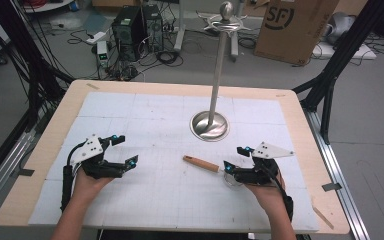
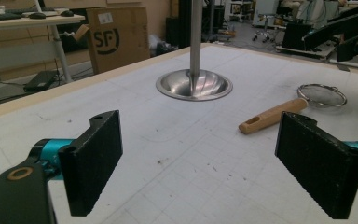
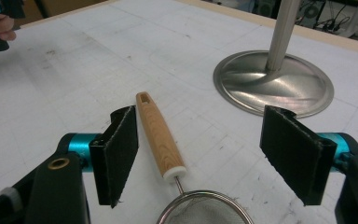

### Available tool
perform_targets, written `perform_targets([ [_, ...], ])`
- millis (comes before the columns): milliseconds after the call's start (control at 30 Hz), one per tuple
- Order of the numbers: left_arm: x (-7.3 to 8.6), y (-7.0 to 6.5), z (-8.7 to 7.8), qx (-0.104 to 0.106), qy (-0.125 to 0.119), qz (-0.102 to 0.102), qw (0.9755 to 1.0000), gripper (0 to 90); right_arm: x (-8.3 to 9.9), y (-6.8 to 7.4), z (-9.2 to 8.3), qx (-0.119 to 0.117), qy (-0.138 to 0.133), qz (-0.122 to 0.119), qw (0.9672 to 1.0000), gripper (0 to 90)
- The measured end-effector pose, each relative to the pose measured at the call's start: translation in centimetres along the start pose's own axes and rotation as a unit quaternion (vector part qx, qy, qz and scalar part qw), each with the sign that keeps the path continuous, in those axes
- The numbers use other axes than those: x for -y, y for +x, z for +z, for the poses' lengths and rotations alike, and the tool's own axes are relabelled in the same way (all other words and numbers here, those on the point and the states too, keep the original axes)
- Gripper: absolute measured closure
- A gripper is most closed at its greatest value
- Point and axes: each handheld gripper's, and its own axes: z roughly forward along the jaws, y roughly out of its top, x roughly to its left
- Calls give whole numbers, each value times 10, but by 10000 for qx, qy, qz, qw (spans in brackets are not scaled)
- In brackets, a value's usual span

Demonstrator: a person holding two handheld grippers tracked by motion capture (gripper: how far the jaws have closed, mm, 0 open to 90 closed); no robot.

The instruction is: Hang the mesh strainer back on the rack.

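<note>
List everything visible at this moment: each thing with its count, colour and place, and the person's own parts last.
strainer: one, wooden handle with metal mesh bowl, lying on the mat between the jaws of the right hand-held gripper, untouched
metal stand: one, silver, upright pole on a round base, middle of the table toward the far side
mat: one, white with a grid, covering the table
table: one, light wood edge
cardboard box: one, brown, on the floor beyond the table
computer towers: two, black, on the floor at the back
left hand-held gripper: one, black with teal, jaws open, nothing between them
right hand-held gripper: one, black with teal, jaws open
</note>
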Motion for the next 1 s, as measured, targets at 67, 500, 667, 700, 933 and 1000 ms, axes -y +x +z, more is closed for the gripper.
perform_targets([
  [67,0,0,-1,2,-5,-28,10000,154,0,1,1,-9,68,1,10000,272],
  [500,-1,-4,-1,22,85,58,9999,154,-5,3,17,-73,447,-267,9986,279],
  [667,-1,-2,-1,12,31,30,10000,154,-7,3,29,-170,896,-360,9952,294],
  [700,-1,-2,-1,6,20,33,10000,154,-8,4,31,-173,964,-394,9944,295],
  [933,-1,-2,-1,17,-8,12,10000,154,-17,10,47,-271,1354,-620,9885,338],
  [1000,-2,-1,-2,13,-20,40,10000,154,-19,11,52,-306,1520,-666,9857,346],
])
